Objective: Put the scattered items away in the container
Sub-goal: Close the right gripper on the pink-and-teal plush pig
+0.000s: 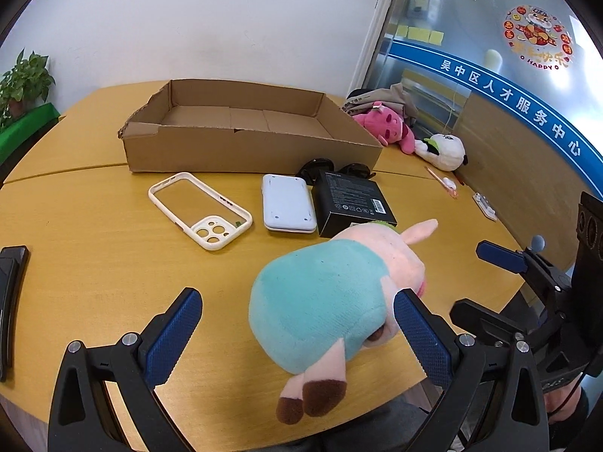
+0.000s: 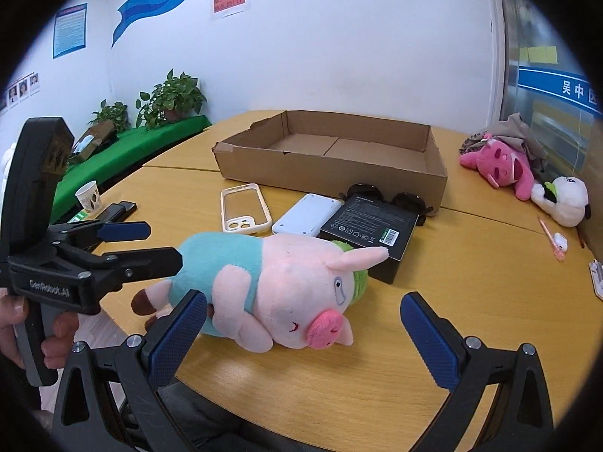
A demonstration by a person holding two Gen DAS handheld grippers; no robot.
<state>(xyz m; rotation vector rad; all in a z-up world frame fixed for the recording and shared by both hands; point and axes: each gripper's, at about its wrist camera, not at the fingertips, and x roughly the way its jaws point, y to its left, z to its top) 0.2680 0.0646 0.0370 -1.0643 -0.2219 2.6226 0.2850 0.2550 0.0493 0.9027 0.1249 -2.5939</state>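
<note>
A pink plush pig in a teal shirt [image 1: 324, 293] [image 2: 271, 290] lies on its side near the table's front edge. My left gripper [image 1: 297, 331] is open, its fingers either side of the pig's rear, not closed on it; it shows in the right wrist view [image 2: 158, 243]. My right gripper [image 2: 303, 333] is open, just in front of the pig's snout; it shows in the left wrist view [image 1: 501, 258]. An open empty cardboard box [image 1: 241, 150] [image 2: 331, 177] stands at the back. Before it lie a clear phone case [image 1: 201, 211] [image 2: 245, 209], a white device [image 1: 288, 203] [image 2: 305, 214], a black box [image 1: 350, 201] [image 2: 371, 226] and sunglasses [image 1: 335, 169] [image 2: 388, 196].
A pink plush [image 1: 388, 126] [image 2: 501, 164] and a white plush [image 1: 444, 148] [image 2: 565, 199] lie at the right by a glass wall. A pink pen [image 1: 441, 182] [image 2: 550, 239] lies near them. Phones [image 2: 117, 211] and a paper cup [image 2: 88, 196] sit at the left edge.
</note>
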